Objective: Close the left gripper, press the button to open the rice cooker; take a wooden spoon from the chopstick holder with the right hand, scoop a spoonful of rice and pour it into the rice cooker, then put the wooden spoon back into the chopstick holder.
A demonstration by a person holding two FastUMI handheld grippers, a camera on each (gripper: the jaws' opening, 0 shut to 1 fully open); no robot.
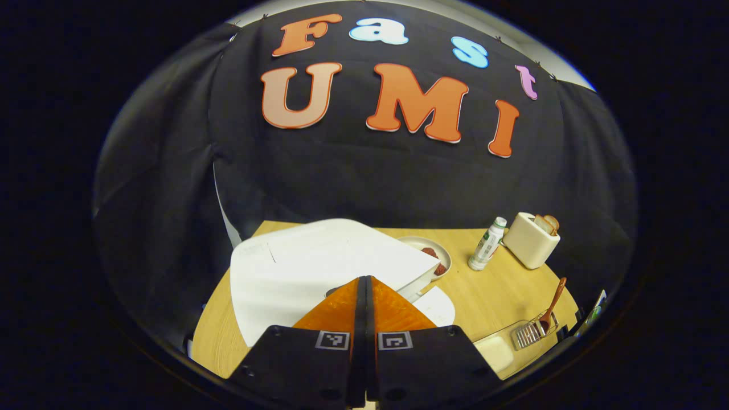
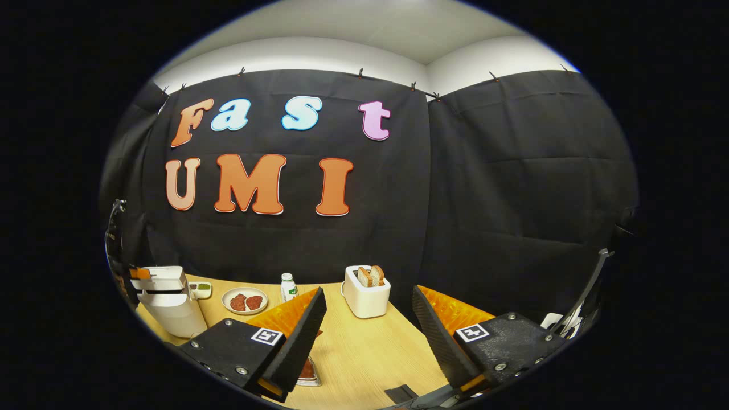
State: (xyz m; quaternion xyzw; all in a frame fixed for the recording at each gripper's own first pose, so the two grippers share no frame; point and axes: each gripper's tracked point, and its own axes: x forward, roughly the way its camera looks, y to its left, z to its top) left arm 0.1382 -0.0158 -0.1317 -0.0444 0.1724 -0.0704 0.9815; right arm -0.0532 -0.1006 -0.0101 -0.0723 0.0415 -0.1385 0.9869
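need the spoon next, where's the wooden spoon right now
In the left gripper view the brown wooden spoon stands tilted in the wire chopstick holder at the lower right, on the light wooden table, nearer than the cream toaster.

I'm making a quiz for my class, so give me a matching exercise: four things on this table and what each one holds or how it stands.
Things:
1. left gripper
2. right gripper
3. toaster
4. plate

States:
A. holds bread slices
B. fingers wide apart
C. holds reddish pieces of food
D. fingers pressed together over the rice cooker

Pairs: 1-D, 2-B, 3-A, 4-C
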